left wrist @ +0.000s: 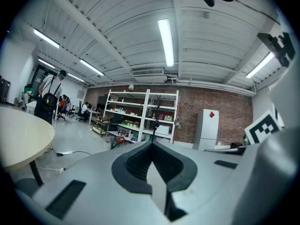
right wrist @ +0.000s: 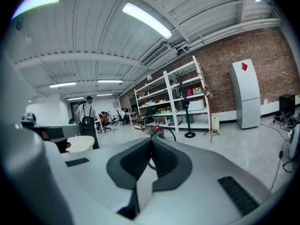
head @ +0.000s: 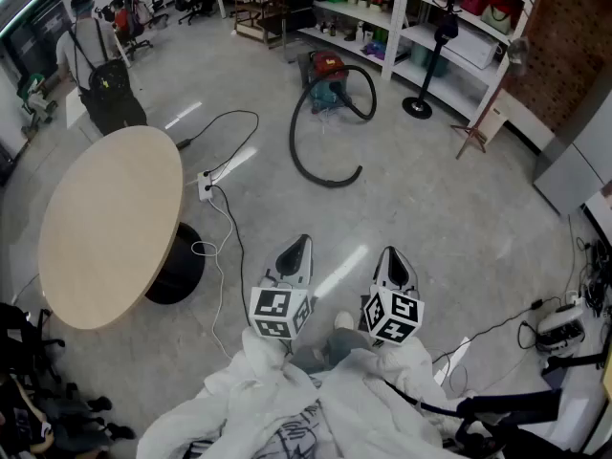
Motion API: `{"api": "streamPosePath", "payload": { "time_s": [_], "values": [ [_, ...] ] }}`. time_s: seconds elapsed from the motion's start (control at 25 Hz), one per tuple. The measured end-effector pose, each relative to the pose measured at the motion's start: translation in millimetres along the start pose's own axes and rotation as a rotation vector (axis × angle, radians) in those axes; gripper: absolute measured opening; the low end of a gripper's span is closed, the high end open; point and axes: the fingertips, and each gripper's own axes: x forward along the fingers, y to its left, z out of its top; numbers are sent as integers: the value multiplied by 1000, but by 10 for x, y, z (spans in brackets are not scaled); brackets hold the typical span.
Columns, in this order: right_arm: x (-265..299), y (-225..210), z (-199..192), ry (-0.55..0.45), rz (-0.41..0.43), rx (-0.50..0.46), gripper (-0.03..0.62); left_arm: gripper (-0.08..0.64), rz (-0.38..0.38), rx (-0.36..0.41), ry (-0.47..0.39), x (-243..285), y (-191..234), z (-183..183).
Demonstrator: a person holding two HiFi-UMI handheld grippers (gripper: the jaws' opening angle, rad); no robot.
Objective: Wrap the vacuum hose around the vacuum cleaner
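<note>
Grey floor (head: 430,218), round table (head: 105,228), white shelving (head: 349,12), brick wall (head: 566,22)

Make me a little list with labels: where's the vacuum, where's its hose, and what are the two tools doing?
vacuum cleaner: red-topped, on the floor by the shelves, far ahead
hose: black, lying in a loose loop on the floor, not wrapped yet
left tool: shut, empty, held in the air
right tool: shut, empty, beside the left one
round table: at the left, cables on the floor next to it
</note>
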Motion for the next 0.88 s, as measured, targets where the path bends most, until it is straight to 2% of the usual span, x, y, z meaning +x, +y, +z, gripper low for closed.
{"api": "streamPosePath", "payload": {
  "time_s": [0.4, 0.64, 0.88],
  "values": [
    [835, -245, 163, 4, 2, 11, 12, 2, 24, -6, 20, 798, 207, -26],
    [1607, -528, 313, 25, 13, 26, 12, 3, 57, -5, 41, 1551, 372, 10],
    [2394, -910, 631, 28, 32, 23, 12, 2, 82, 4, 33, 2374, 450, 212]
  ]
}}
